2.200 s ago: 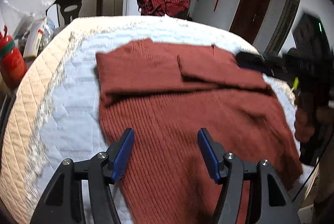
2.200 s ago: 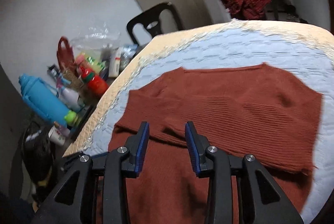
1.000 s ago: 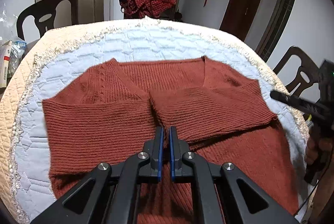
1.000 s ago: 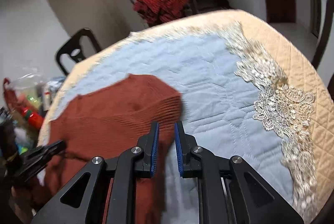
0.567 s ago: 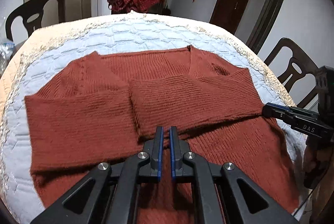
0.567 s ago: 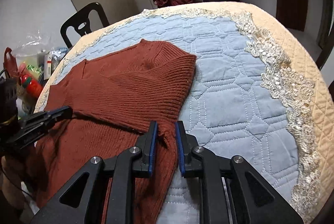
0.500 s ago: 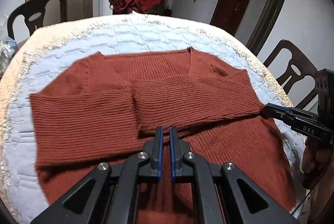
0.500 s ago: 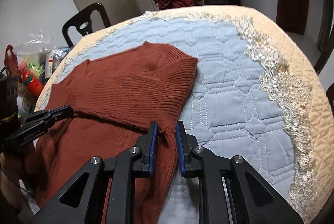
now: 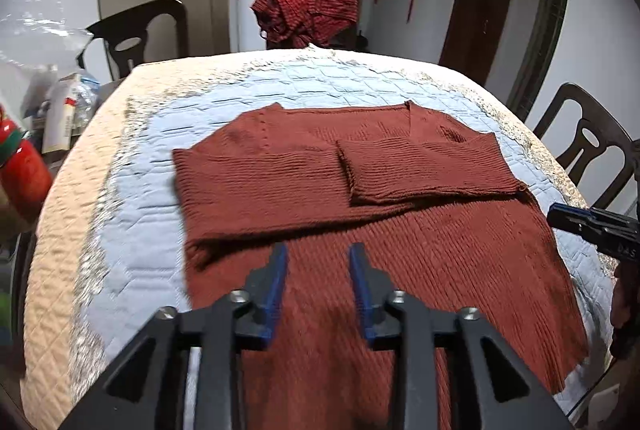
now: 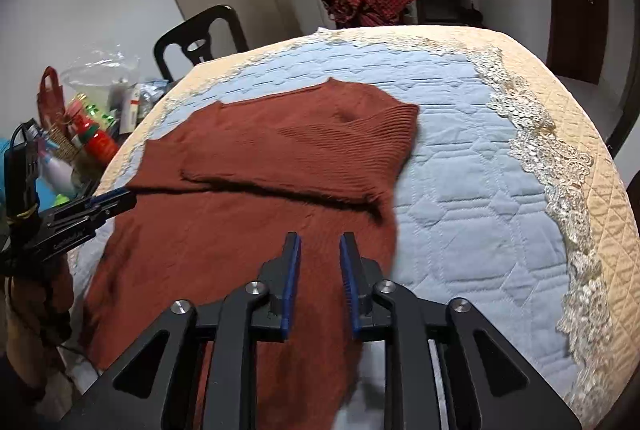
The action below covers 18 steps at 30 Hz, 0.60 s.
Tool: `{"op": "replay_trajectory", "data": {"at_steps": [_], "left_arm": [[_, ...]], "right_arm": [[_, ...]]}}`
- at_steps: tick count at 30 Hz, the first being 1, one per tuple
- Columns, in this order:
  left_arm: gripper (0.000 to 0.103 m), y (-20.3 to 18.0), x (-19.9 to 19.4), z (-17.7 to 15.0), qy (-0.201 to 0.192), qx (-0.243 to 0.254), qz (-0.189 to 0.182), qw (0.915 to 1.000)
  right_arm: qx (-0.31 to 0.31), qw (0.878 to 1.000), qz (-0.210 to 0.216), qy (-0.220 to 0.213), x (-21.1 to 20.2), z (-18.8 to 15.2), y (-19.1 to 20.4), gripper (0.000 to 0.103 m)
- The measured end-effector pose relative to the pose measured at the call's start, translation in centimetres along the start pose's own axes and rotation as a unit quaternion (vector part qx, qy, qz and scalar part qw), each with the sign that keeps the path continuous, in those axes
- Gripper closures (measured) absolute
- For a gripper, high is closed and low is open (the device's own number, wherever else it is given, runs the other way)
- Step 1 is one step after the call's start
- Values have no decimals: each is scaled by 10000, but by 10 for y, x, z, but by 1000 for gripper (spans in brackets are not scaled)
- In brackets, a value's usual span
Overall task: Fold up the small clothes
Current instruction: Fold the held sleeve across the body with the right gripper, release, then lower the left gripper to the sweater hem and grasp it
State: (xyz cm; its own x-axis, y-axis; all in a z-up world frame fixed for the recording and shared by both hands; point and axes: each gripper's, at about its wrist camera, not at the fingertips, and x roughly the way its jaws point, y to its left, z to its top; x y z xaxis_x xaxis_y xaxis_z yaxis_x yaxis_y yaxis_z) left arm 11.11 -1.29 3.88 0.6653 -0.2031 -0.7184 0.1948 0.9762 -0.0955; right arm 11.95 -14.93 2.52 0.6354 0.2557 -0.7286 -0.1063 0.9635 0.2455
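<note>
Rust-red knit sweater [image 9: 400, 230] lay flat on the table [image 9: 100, 189], on the pale blue quilted middle of the table cover [image 10: 480, 189]. Both sleeves were folded in across the chest; right sleeve [image 9: 424, 169] lay on top, its cuff overlapping the left sleeve [image 9: 260, 189]. V-neck faced the far edge, hem ran toward the cameras and off the near edge.

Left gripper [image 9: 318, 282] hovered over the lower body of the sweater, jaws opening, nothing between the blue pads, no cloth pinched. Right gripper [image 10: 320, 274] was above the sweater's right-side edge, near where knit met quilt, jaws also opening, empty. Each gripper showed at the edge of the other's view, apart from the cloth.

Cover had a beige quilted border with lace trim [image 10: 560, 169]. Dark chair [image 9: 136, 33] stood behind the table's far left, another chair [image 9: 592, 145] on the right. Red checked cloth [image 9: 308, 9] was heaped on something beyond the far edge. Bottles and packets [image 10: 84, 125] cluttered the left side.
</note>
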Motion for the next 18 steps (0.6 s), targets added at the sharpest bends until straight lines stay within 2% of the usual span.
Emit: {"op": "replay_trajectory", "data": {"at_steps": [2, 5, 9, 18], "left_arm": [[63, 1, -8, -5, -38, -32, 31, 10000], [60, 2, -18, -12, -66, -43, 143, 9999], [54, 2, -30, -22, -85, -38, 177, 9998], [48, 1, -48, -48, -101, -79, 204, 9997]], "right_arm": [[-79, 9999, 78, -26, -6, -5, 6, 71], [-133, 9998, 148, -47, -13, -12, 13, 70], [-159, 9997, 179, -67, -22, -22, 20, 70], [-193, 9997, 177, -4, -34, -48, 29, 69]]}}
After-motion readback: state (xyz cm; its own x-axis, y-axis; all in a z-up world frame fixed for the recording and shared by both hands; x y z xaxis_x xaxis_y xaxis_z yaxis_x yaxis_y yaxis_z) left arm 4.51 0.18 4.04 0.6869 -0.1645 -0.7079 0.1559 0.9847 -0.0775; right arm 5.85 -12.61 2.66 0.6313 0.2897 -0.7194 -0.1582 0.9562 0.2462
